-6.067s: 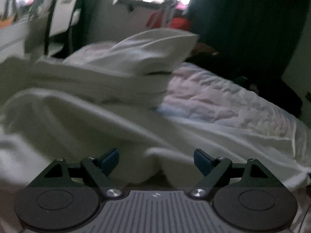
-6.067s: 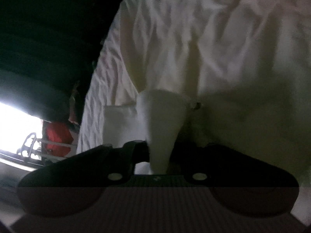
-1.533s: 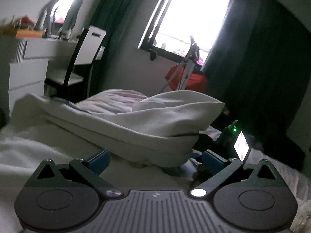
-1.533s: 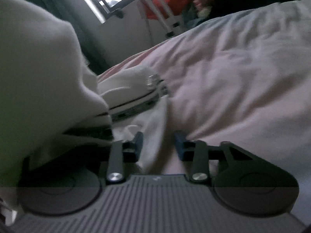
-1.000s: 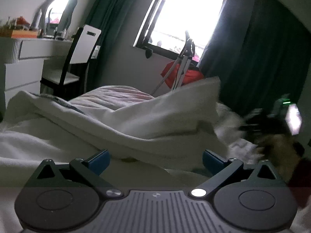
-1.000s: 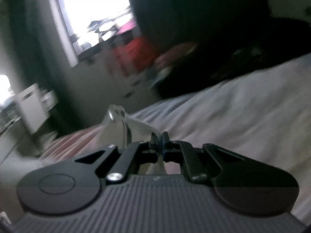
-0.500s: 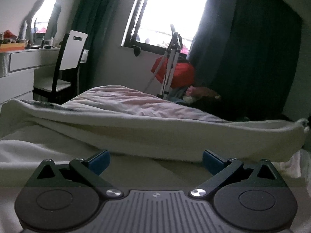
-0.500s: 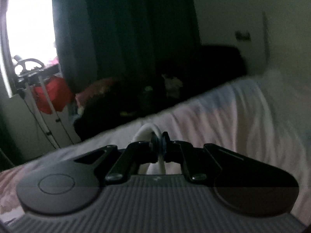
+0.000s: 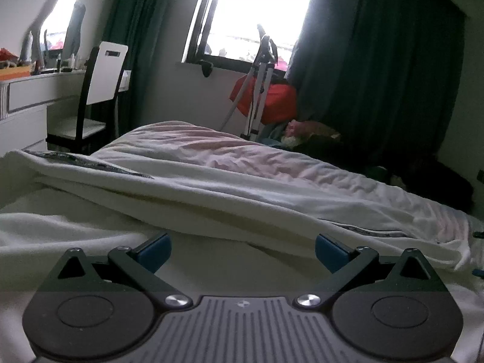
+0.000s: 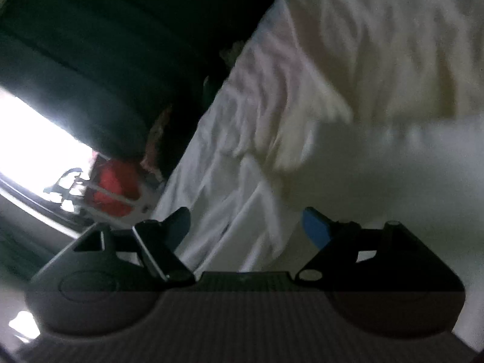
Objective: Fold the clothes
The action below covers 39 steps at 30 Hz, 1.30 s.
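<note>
Garment: a cream-white garment (image 9: 211, 199) lay across the bed (image 9: 230, 154), stretched in a long band from far left to near right, with a dark trim line showing along its near right edge.
Garment, right view: the same pale cloth (image 10: 378, 157) filled the right and upper part of the blurred right wrist view, lying over the wrinkled bed cover (image 10: 230, 163).
Left gripper: the left gripper (image 9: 240, 249) stood released, jaws spread wide, low over the near cloth and grasping nothing.
Right gripper: the right gripper (image 10: 245, 227) was likewise released, jaws apart, with cloth beyond them but none pinched between them.
Surroundings: a chair (image 9: 99, 90) stood at far left, and a window (image 9: 257, 15) and dark curtain (image 9: 378, 69) at the far side.
Step in hand: by judgement, a laying-out or smoothing stage; the band appeared doubled lengthwise, though the layers could not be counted.
Stage limits: the scene fitted either a garment spread for folding or one part-folded and set down.
Next move calls for: a grip on a clearly found edge or corner, both layers taken together, and a low, even carry so the cloth does not drag or bunch.
</note>
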Each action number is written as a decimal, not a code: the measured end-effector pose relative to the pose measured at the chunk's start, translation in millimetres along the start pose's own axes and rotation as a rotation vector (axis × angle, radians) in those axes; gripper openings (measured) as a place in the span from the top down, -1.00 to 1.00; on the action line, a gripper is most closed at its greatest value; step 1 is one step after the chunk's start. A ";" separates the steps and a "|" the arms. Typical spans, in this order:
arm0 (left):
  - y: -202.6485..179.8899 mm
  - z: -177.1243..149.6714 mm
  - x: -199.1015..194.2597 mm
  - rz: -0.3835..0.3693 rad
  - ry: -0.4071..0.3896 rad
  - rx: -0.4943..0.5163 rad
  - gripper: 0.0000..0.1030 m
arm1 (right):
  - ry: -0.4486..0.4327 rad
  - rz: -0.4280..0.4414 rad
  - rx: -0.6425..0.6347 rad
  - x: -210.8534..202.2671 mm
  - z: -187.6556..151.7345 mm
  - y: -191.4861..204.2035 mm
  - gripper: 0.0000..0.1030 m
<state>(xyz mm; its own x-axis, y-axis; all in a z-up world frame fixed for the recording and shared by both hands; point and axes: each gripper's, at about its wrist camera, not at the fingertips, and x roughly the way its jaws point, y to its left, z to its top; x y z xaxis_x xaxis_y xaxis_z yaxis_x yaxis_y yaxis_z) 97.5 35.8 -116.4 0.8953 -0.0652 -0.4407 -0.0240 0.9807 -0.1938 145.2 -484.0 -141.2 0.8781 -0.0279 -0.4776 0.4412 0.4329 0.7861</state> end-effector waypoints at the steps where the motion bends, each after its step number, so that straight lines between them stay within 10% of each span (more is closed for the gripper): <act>1: -0.2 -0.8 -1.2 0.007 0.002 0.005 -0.98 | 0.025 0.010 0.010 0.8 -2.7 5.6 -0.63; 10: 15.1 -2.9 -6.0 0.022 0.028 -0.188 -0.98 | 0.308 0.088 0.036 51.4 -41.4 4.9 -0.61; 15: 2.7 -7.1 -8.6 0.041 0.030 -0.123 -0.98 | 0.178 0.130 0.060 85.8 -30.3 -6.3 -0.58; 21: -17.6 -15.8 -5.7 0.042 0.049 -0.034 -0.98 | 0.003 -0.037 -0.178 113.0 -5.7 2.6 0.02; 26: -34.2 -16.3 -2.7 0.020 0.045 0.007 -0.98 | -0.033 -0.060 -0.141 125.4 13.5 -8.9 0.72; 39: -60.3 -19.2 -2.5 -0.010 0.024 0.119 -0.98 | -0.222 0.061 -0.220 121.6 54.6 16.5 0.84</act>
<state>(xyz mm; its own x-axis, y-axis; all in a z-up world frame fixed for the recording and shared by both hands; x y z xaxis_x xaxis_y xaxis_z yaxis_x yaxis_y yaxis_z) 88.1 -26.7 -120.5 0.8841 -0.0782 -0.4607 0.0394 0.9949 -0.0934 269.3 -529.4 -164.9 0.9313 -0.1817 -0.3158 0.3574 0.6239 0.6950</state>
